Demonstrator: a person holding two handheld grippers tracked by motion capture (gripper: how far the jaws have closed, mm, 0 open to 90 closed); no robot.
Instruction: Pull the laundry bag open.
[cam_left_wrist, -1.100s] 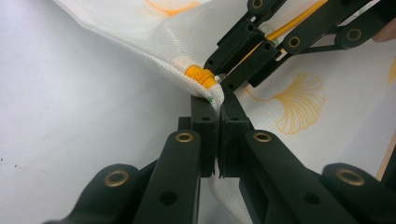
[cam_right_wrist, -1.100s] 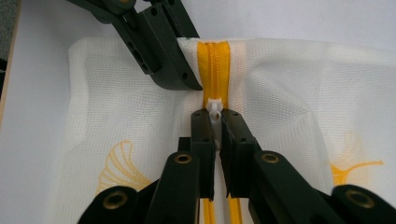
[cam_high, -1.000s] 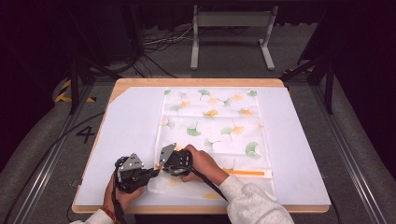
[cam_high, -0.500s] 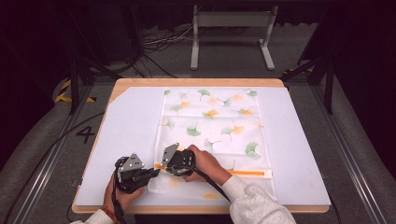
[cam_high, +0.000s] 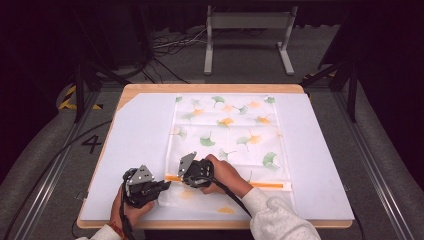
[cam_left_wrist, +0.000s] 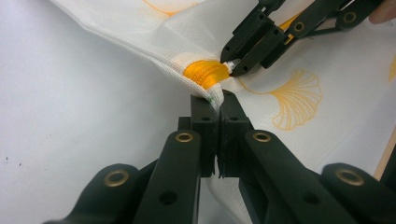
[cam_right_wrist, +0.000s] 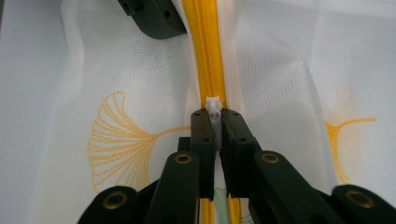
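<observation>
Two claws sit basically where they were a second back, left claw clamped on the mesh bag's near-left corner on the bench, right claw pinching the white zipper pull, so no unzipping yet.

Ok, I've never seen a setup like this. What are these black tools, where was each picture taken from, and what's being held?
A person works at a table with a hand-held gripper in each hand. One picture looks down from above; the other two come from cameras riding on each gripper. On the table lies a white mesh bag with leaf prints and an orange zipper. The left hand-held gripper pinches the bag's fabric at the zipper's end. The right hand-held gripper is shut on the white zipper pull.
</observation>
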